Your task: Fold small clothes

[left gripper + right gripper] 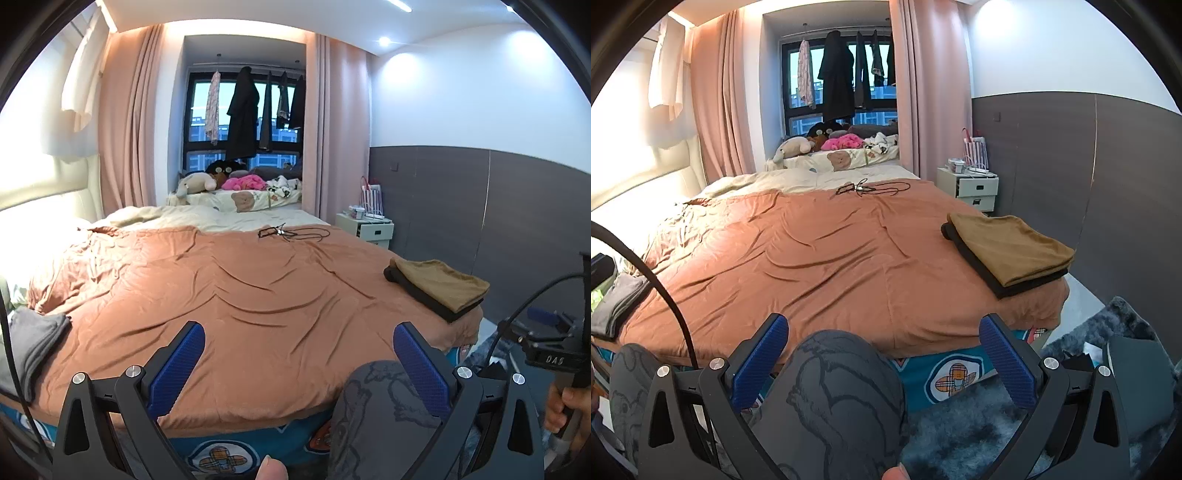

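A folded mustard-brown garment [443, 282] lies on a folded black one [439, 308] at the bed's right edge; the brown one also shows in the right wrist view [1008, 247]. A folded grey garment [35, 341] sits at the left edge of the bed, also seen in the right wrist view [617, 304]. My left gripper [299, 350] is open and empty, held over the foot of the bed. My right gripper [884, 343] is open and empty, above the person's knee. The right gripper's body shows at the far right of the left wrist view [554, 354].
The bed carries an orange-brown cover [240, 288]. A black cord with glasses [288, 232] lies at the far side. A white bedside drawer unit [977, 184] stands at the right wall. A grey shaggy rug [967, 432] lies on the floor. The person's knees [838, 391] are close below.
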Demonstrator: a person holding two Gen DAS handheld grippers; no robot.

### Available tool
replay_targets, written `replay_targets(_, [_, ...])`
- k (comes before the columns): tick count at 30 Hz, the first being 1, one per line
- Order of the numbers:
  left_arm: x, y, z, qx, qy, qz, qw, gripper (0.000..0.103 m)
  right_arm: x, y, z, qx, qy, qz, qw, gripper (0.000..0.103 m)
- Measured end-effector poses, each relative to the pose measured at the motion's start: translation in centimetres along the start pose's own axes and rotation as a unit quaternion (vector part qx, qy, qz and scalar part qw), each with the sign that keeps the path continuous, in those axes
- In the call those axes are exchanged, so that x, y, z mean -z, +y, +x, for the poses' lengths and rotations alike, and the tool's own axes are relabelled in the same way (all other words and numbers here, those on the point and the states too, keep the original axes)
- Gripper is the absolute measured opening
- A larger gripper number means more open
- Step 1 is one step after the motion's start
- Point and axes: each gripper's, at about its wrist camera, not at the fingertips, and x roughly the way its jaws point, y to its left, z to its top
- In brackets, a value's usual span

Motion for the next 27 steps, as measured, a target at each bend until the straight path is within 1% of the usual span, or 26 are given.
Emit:
replay_targets(2, [0.5,-0.3,-0.1,0.002,-0.002,0.009,1.0,0.103,0.3,0.3,-0.3,0.002,-0.004,-0.007,1.0,0.103])
replay_targets(10, [1.4,-0.5,-0.5,0.002,-0.003,0.003,1.0,0.103,1.2,0.3,-0.6,0.006,-0.013,-0.01,1.0,0.103])
replay_targets(14, [1.4,-0.4,-0.9,-0.002,-0.009,0.004,0.9999,0.103,1.6,0.1,-0.5,0.006,-0.01,-0.005,1.0,0.103])
replay_targets(27, [1.4,-0.7,-1.3,0.0,-0.012,0.006,0.9999,0.103,1.5,0.3,-1.1,0.01,-0.017,-0.013,1.0,0.103])
